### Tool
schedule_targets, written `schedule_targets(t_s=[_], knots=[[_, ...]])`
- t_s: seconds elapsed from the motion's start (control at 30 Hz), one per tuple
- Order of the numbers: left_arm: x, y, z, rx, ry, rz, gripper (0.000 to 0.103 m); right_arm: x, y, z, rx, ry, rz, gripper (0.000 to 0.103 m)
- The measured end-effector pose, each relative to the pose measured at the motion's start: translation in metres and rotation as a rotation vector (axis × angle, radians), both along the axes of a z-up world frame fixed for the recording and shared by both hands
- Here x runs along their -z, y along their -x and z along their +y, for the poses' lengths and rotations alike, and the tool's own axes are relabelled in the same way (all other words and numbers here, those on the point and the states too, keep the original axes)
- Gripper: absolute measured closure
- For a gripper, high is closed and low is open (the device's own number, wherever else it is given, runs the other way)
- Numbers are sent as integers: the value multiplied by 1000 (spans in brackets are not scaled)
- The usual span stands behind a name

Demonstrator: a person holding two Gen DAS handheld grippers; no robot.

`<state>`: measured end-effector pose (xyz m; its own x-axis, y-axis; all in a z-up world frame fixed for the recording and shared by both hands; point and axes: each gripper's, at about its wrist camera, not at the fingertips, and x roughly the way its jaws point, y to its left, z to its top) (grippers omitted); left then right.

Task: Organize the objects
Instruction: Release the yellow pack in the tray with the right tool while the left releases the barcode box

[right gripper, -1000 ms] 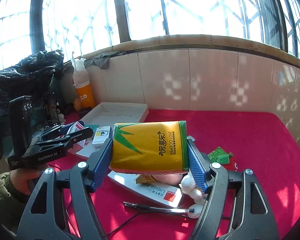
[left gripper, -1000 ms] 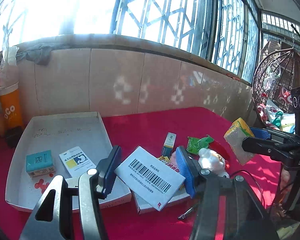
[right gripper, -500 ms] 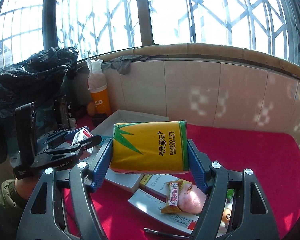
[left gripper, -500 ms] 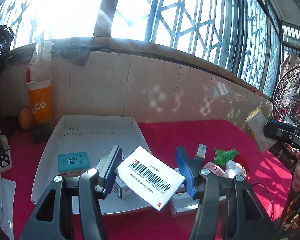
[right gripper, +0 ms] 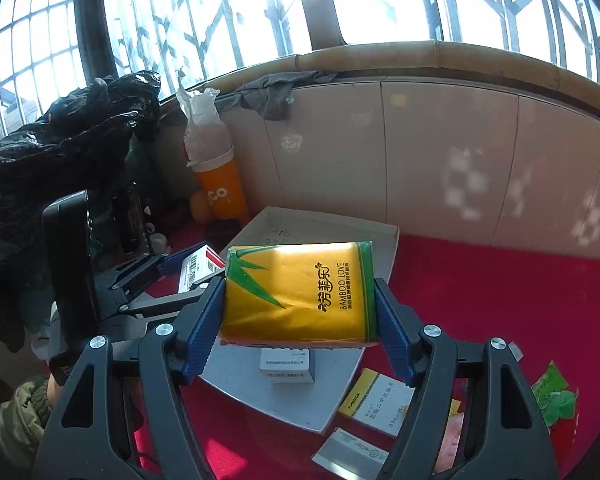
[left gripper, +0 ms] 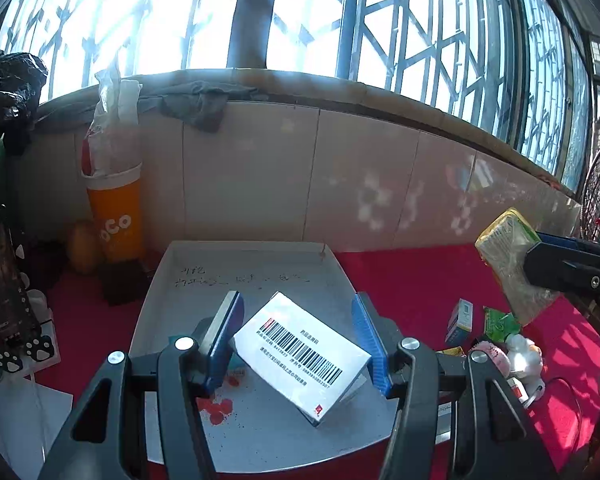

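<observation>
Clearly both grippers are loaded and aimed at the white tray (left gripper: 236,264), which looks like the collecting place for this tidy-up. The left gripper (left gripper: 298,344) clamps a white barcode box (left gripper: 302,354) by its two ends, the box turned askew between the blue pads and hanging over the middle of the tray; holding it by the ends leaves its underside free, so it can go straight down flat. The right gripper (right gripper: 300,320) squeezes a yellow tissue pack (right gripper: 300,292) across its width, printed face to the camera, and the soft pack is pressed in slightly by the pads, which I judge keeps it from slipping. It hangs above the near right part of the tray (right gripper: 324,412), over a small white box (right gripper: 287,366) already lying there. Open room is best at the far half of the tray, bare but for some handwriting; the near part carries the small box and some red stains. The raised rim needs clearing on the way in. The two tools sit close over the same tray, so one should probably set down first. On the red cloth (right gripper: 500,300) beside the tray, a yellow-and-white box (right gripper: 374,406), another white carton (right gripper: 350,456) and a green wrapper (right gripper: 552,396) await sorting.
</observation>
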<state>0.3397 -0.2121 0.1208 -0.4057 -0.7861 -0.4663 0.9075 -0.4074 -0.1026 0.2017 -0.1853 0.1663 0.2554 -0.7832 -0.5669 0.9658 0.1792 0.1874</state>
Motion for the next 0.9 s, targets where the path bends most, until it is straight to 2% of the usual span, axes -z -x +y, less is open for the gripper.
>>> schedule_targets(t_s=[0.2,0.4,0.6,0.73,0.77,0.8,0.83,0.9], knots=[[4,0,-41,-28,-54,-24,47,26,-10,-40,38,-103,-51,31],[24,-9,-84,-76,-154,-36,47,44,-22,-66,81,-126,-6,31],[41,-15,-105,-138,-184,-87,47,61,-21,-91,163,-142,31,30],[47,-12,-110,-169,-187,-105,46,67,-9,-88,186,-121,5,18],[48,-13,-111,-177,-188,-103,45,67,-5,-86,183,-114,-8,7],[48,-13,-111,-183,-190,-94,39,66,-3,-83,191,-114,-17,0],[48,-15,-112,-188,-188,-82,31,65,-1,-80,202,-105,-24,0],[46,-19,-110,-211,-152,-77,0,60,2,-73,215,-81,-38,0]])
